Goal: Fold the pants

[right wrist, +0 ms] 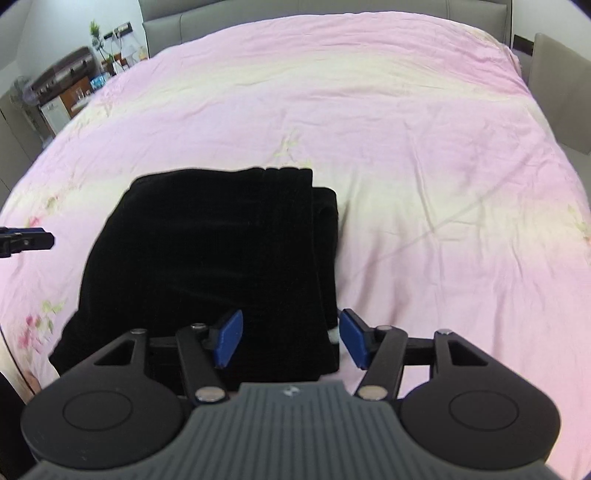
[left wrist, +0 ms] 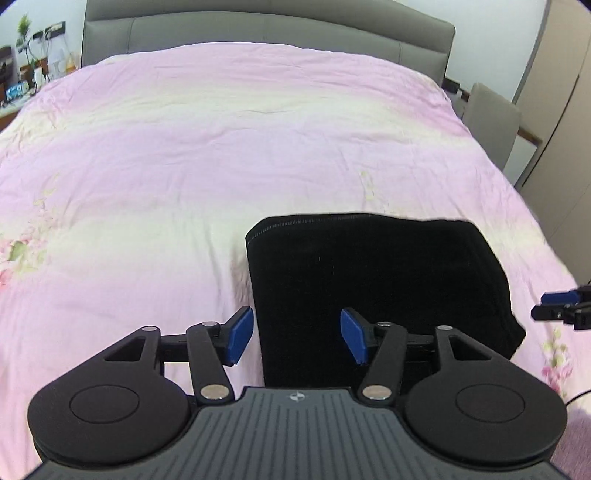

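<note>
My left gripper (left wrist: 297,338): fingers spread wide, nothing between them, straddling left edge of black pants (left wrist: 376,288). My right gripper (right wrist: 291,339): fingers likewise released, straddling pants' right edge. Pants folded into compact rectangle, lying flat on pink floral duvet (left wrist: 221,147), near foot of bed. Stitched hem at 12 o'clock side. Grey headboard (left wrist: 266,33) beyond. Cluttered side cabinet (right wrist: 62,92) at 10 o'clock.

Matt black pants (right wrist: 207,258), seemingly velvety cloth.
</note>
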Demonstrator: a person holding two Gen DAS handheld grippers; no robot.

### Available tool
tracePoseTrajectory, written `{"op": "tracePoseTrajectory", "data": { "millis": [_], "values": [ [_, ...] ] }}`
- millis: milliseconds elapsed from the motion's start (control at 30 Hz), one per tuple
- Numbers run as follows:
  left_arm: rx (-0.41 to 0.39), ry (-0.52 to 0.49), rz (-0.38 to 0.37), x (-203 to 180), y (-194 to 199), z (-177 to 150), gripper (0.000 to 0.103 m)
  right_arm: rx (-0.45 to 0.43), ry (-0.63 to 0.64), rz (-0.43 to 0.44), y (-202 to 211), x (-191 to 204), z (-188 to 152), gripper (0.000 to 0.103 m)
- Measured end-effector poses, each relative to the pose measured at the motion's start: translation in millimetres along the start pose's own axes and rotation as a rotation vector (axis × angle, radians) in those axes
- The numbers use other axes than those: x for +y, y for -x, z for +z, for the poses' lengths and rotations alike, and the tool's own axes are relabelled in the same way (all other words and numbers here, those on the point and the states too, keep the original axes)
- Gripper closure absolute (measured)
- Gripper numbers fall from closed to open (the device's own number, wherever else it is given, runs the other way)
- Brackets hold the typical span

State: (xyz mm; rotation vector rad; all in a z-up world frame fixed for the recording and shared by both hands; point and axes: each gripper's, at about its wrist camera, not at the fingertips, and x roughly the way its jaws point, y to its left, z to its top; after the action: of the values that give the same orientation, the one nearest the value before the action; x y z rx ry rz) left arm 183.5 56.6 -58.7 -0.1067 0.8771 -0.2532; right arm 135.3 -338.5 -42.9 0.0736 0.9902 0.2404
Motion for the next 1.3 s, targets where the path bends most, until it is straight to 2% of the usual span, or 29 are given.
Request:
{"op": "tracePoseTrajectory", "data": {
  "millis": [33,100,267,467,567,833,900,933,967,1067,1200,1300],
  "values": [
    [0.003,0.034,-0.022,4,-6,1,0.025,0.000,-0.023,0.023,-5,-5,3,0.029],
    [0.016,0.100,-0.069,15,-20,1,0.022,0.007,-0.082,0.047,-19,-20,8,0.021],
    [0.059,0.232,-0.126,46,-56,-10,0.021,0.058,-0.247,0.137,-60,-61,12,0.023],
    [0.120,0.279,-0.178,63,-93,-21,0.019,0.111,-0.442,0.333,-108,-103,4,0.024],
    [0.141,0.299,-0.213,68,-107,-25,0.017,0.138,-0.503,0.413,-130,-115,-1,0.025],
    [0.185,0.368,-0.307,86,-133,-27,0.020,0.191,-0.572,0.555,-169,-130,-3,0.028],
    [0.188,0.402,-0.338,90,-137,-30,0.024,0.190,-0.588,0.584,-175,-130,-3,0.033],
    [0.190,0.418,-0.352,92,-138,-30,0.029,0.187,-0.598,0.602,-178,-130,-3,0.037],
    [0.191,0.432,-0.364,93,-139,-31,0.038,0.185,-0.605,0.611,-180,-129,-3,0.037],
    [0.196,0.500,-0.405,96,-139,-35,0.053,0.172,-0.604,0.617,-181,-125,-2,0.042],
    [0.167,0.488,-0.387,92,-128,-34,0.062,0.145,-0.563,0.578,-162,-114,3,0.054],
    [0.145,0.489,-0.376,90,-117,-33,0.069,0.122,-0.530,0.535,-146,-101,12,0.057]
  ]
}}
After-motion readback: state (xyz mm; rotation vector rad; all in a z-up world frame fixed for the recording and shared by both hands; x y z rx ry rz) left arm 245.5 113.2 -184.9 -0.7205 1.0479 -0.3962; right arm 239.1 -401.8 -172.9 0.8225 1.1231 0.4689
